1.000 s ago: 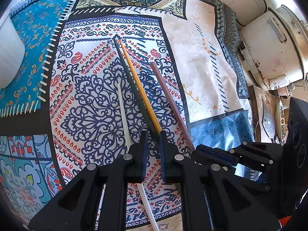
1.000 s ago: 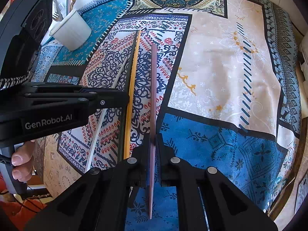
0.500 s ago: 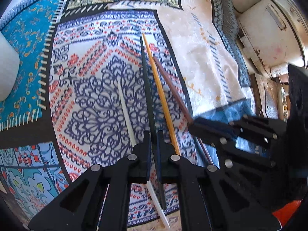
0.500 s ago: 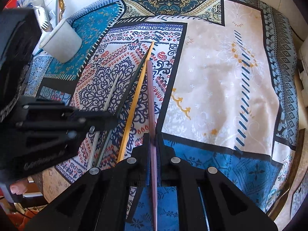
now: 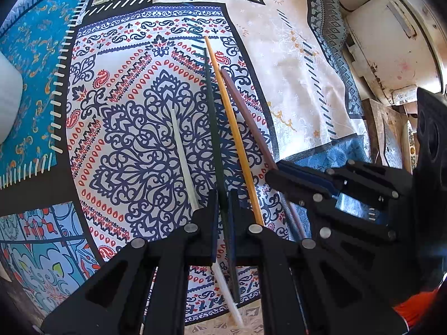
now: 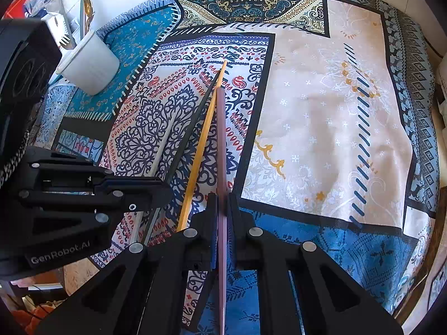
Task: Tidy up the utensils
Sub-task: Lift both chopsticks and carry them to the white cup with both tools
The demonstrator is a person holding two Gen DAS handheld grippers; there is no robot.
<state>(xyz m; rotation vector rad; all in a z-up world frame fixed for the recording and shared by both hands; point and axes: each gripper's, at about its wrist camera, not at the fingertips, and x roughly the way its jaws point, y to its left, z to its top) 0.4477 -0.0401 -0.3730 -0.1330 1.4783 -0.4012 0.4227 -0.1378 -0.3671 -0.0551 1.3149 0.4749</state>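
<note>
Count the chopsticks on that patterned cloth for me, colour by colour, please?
White chopstick, lying loose on the cloth: 1
Dark green chopstick, pinched in the left gripper: 1
Yellow-orange chopstick, lying loose: 1
Mauve-brown chopstick, pinched in the right gripper: 1
Total: 4

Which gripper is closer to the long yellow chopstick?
Left, I think, but it's close. The left gripper, shut on the dark green chopstick, sits right beside the yellow chopstick. The right gripper pinches the mauve chopstick, slightly farther away.
</note>
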